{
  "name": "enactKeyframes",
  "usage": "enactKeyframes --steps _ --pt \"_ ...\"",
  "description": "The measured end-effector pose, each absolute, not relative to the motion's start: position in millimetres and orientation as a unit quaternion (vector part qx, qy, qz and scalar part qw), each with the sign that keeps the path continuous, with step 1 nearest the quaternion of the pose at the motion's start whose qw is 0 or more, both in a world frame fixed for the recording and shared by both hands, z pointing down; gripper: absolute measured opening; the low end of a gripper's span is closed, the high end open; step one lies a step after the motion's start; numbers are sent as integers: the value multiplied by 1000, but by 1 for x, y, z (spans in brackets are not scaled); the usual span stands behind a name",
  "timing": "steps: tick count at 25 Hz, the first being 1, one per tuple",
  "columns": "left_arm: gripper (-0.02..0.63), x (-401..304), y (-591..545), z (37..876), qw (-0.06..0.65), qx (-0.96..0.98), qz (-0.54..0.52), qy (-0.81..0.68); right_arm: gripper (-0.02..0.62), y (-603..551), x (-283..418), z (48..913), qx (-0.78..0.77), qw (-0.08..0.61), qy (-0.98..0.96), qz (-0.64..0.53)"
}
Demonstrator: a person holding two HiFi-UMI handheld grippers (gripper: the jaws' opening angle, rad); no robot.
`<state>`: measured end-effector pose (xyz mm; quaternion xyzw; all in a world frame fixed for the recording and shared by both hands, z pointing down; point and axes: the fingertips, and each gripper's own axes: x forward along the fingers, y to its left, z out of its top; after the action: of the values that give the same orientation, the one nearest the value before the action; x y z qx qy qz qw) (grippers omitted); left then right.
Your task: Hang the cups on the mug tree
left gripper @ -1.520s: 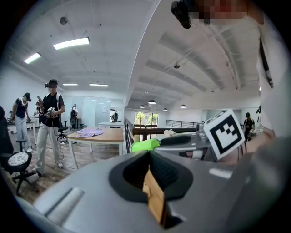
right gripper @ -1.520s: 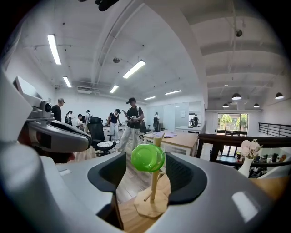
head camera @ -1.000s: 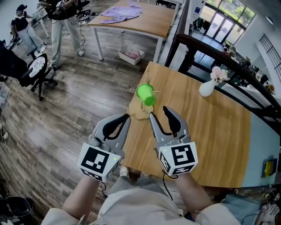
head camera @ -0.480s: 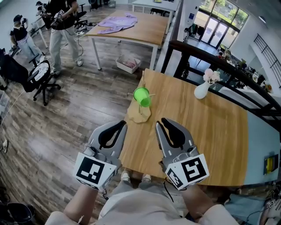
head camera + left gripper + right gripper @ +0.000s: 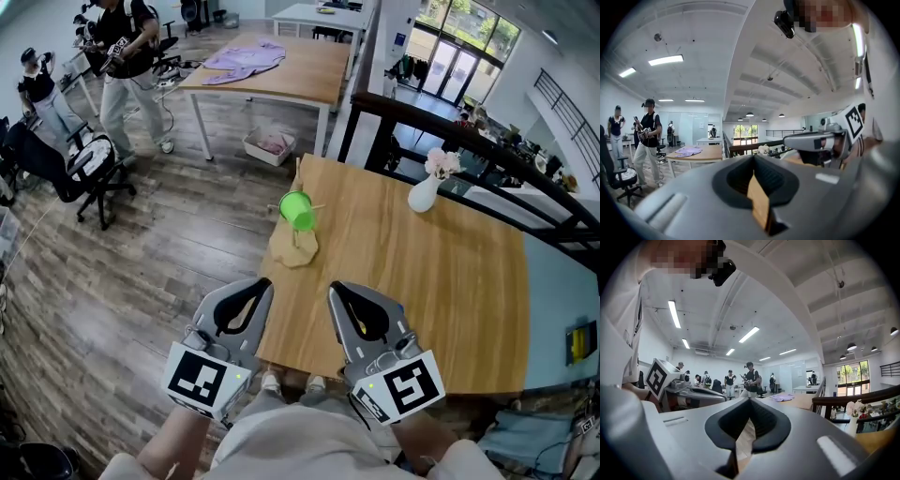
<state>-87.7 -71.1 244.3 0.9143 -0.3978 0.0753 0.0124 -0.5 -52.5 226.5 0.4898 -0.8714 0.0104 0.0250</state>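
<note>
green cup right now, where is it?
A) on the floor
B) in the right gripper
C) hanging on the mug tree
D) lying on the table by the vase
C: the green cup hangs on a peg of the mug tree, while the right gripper has just closed its jaws with nothing between them.

The cup looks plastic, the mug tree and table smooth wood.
</note>
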Motion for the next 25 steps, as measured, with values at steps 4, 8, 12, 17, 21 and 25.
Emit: enactKeyframes --steps 4,8,12,17,21,25 --pt "2 -86 -70 243 17 914 82 -396 0 -50 4 227 495 21 -869 17" --pt "2 -79 -72 234 -2 918 67 -390 0 -52 14 226 510 23 -860 15" --pt "2 -67 -72 238 0 923 66 -379 4 -53 33 230 533 21 -846 20" --pt "2 -41 -72 254 3 933 73 -353 69 -53 62 248 558 30 -828 38" --pt "2 -11 -75 265 9 942 81 -325 104 -54 87 263 572 45 -817 57" --pt "2 19 -75 284 15 948 87 -306 130 -48 110 286 585 59 -806 72"
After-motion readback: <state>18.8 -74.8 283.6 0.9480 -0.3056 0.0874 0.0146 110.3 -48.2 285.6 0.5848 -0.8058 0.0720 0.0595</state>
